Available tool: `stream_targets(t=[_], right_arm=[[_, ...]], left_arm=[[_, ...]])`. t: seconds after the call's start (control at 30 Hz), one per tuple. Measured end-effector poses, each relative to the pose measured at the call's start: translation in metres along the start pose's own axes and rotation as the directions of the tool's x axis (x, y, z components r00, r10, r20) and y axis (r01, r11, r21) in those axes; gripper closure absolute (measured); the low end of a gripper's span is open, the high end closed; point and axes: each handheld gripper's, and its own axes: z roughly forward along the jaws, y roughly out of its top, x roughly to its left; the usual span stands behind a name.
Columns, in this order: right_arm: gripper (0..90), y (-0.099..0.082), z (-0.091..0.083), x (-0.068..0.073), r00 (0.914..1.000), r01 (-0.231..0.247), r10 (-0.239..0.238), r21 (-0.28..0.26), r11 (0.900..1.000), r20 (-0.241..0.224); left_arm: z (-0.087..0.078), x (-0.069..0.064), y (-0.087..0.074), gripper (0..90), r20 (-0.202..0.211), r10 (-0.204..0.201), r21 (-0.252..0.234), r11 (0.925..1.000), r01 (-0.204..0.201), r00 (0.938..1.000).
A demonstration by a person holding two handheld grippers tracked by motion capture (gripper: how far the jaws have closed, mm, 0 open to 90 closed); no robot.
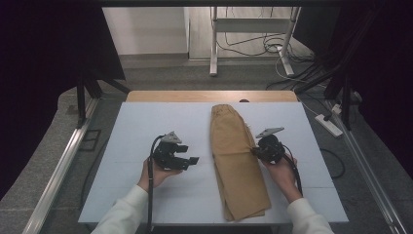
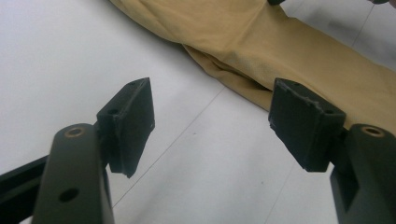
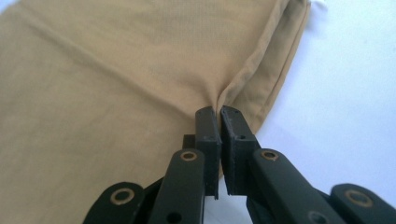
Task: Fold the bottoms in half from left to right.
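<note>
In the high view, nearest the camera, the person's white sleeves point(image 1: 127, 209) come in from the bottom edge. The left gripper point(image 1: 191, 161) hovers over the bare white table point(image 1: 136, 126), apart from the tan trousers point(image 1: 237, 161), which lie folded lengthwise at the table's middle. The right gripper point(image 1: 256, 152) sits at the trousers' right edge, likely to lift or fold that side.

In the left gripper view, the black jaws stand wide with nothing between them, pointed at the cloth's near edge, seemingly waiting.

In the right gripper view, the jaws are pinched together on a small ridge of tan fabric beside the hemmed edge, puckering the cloth, a grip suited to drawing it over.
</note>
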Motion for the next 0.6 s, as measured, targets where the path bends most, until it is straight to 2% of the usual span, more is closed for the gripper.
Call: stream_targets(t=[0.1, 0.17, 0.23, 0.27, 0.33, 0.43, 0.6], right_arm=[[85.0, -0.001, 0.002, -0.001, 1.0000, 0.000, 0.000, 0.008, 1.0000, 0.001], [81.2, -0.002, 0.005, 0.000, 0.9999, 0.007, -0.007, 0.016, 0.9998, 0.012], [68.2, -0.001, 0.006, 0.002, 0.9991, 0.015, -0.015, 0.022, 0.9997, 0.040], [60.8, -0.001, 0.005, 0.003, 0.9981, 0.012, -0.013, 0.010, 0.9999, 0.060], [53.5, 0.001, -0.001, 0.005, 0.9973, 0.007, -0.004, -0.037, 0.9993, 0.073], [50.6, 0.004, -0.010, 0.013, 0.9993, 0.019, -0.017, -0.079, 0.9967, 0.032], [47.2, 0.004, -0.015, 0.027, 0.9978, 0.042, -0.046, -0.086, 0.9954, -0.048]], left_arm=[[0.000, 0.000, 0.000, 30.6, -0.002, 0.000, -0.002, 1.0000, 0.000, 1.0000], [0.000, 0.000, 0.000, 30.5, -0.002, 0.000, 0.000, 1.0000, 0.000, 1.0000], [0.000, 0.000, 0.000, 30.2, -0.003, -0.001, 0.000, 1.0000, 0.001, 1.0000], [-0.001, 0.001, 0.000, 30.1, -0.004, 0.001, 0.000, 1.0000, -0.001, 1.0000], [-0.001, 0.001, 0.000, 30.1, -0.006, 0.001, -0.004, 1.0000, -0.001, 1.0000], [-0.002, 0.003, 0.000, 30.1, -0.007, -0.004, -0.003, 1.0000, 0.004, 1.0000], [-0.002, 0.003, 0.000, 30.0, -0.009, -0.005, -0.006, 1.0000, 0.005, 0.9999]])
